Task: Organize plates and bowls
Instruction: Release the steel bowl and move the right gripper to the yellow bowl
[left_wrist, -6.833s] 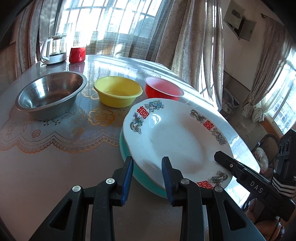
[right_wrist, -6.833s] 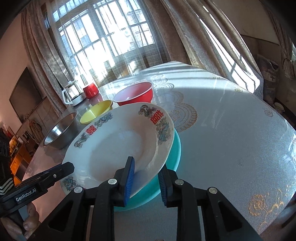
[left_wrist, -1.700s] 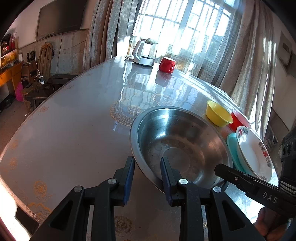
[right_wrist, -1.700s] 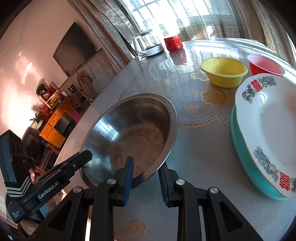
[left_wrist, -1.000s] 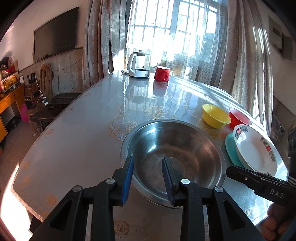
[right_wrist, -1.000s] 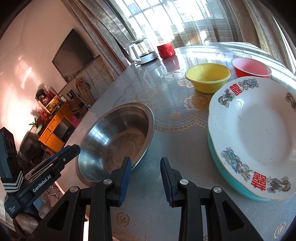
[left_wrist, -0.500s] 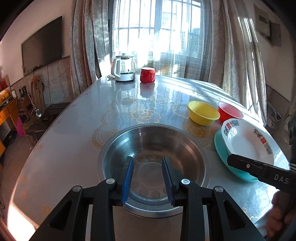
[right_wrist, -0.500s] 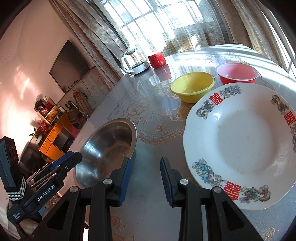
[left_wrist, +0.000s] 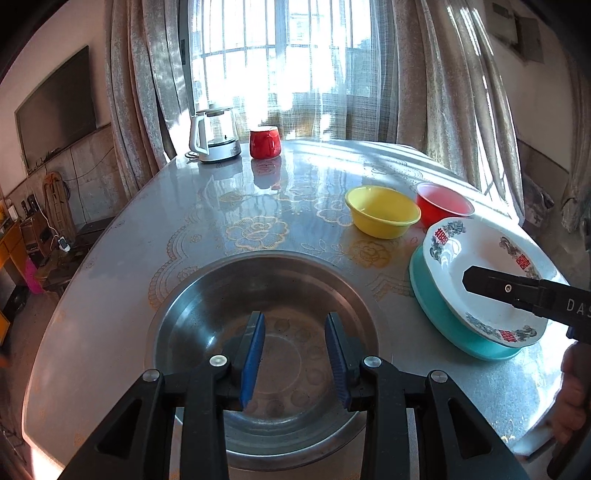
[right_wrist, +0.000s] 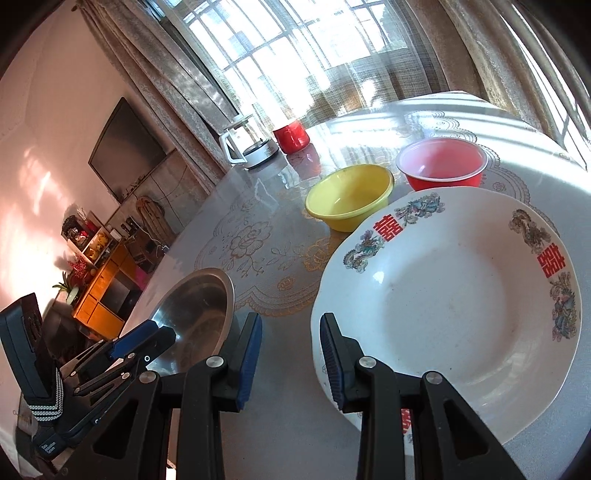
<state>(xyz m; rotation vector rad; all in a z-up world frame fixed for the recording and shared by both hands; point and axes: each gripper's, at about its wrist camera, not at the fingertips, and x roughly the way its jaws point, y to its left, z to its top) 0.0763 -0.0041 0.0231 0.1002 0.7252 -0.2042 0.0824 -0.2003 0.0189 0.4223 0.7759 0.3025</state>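
Note:
A large steel bowl (left_wrist: 207, 314) sits on the table near its front edge; it also shows in the right wrist view (right_wrist: 199, 306). My left gripper (left_wrist: 295, 347) is open and empty, hovering over the bowl. A white patterned plate (left_wrist: 454, 277) lies on a teal plate (left_wrist: 436, 314) at the right. My right gripper (right_wrist: 290, 350) is open and empty, above the table between the steel bowl and the white plate (right_wrist: 443, 295). A yellow bowl (left_wrist: 382, 210) and a red bowl (left_wrist: 443, 203) stand behind the plates.
A glass kettle (left_wrist: 214, 136) and a red mug (left_wrist: 264, 142) stand at the far edge of the round table (left_wrist: 147, 229). Curtains and a window lie beyond. The right gripper's body (left_wrist: 535, 295) reaches in over the white plate.
Both grippers let go of the steel bowl, opened and drew back. The left now sits centred over the bowl; the right has swung right toward the white plate.

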